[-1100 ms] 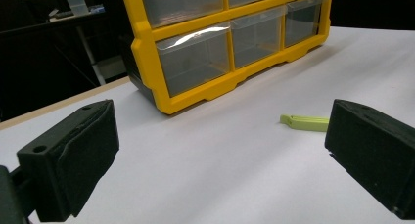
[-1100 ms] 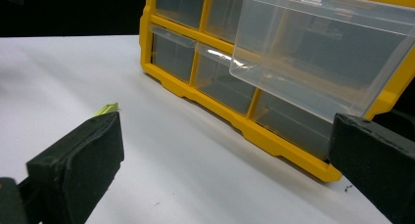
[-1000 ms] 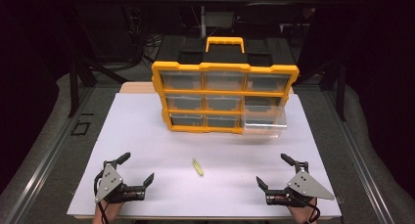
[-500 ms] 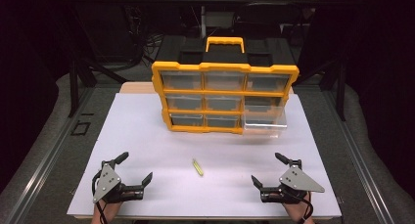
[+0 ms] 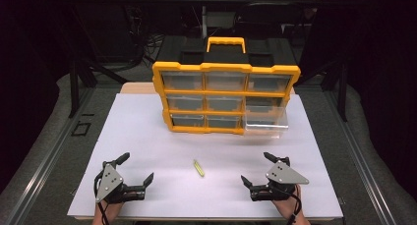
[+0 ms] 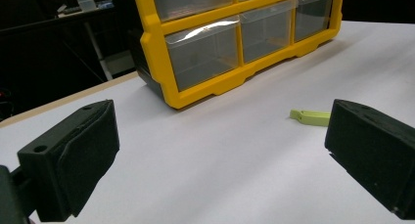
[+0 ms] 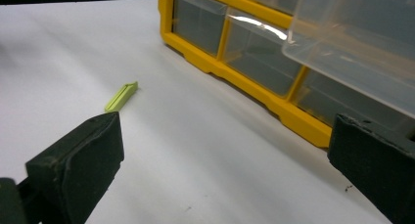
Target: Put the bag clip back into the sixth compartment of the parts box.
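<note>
White table sheet point(image 5: 147, 126) wide, much bare room at front and both sides. Yellow drawer cabinet point(image 5: 226, 70) stands at far middle; bottom-right clear drawer point(image 5: 265, 123) pulled out toward front. Left gripper point(image 5: 134, 170) near front-left edge, jaws spread wide, holding nothing. Right gripper point(image 5: 256, 168) near front-right edge, jaws spread wide, also holding nothing. Small green clip point(image 5: 198, 168) lies flat on sheet between both grippers, apart from each, well in front of cabinet.

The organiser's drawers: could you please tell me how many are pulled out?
1. On the yellow organiser, the clear drawer at the bottom right juts out over the white table. The other eight sit flush.
</note>
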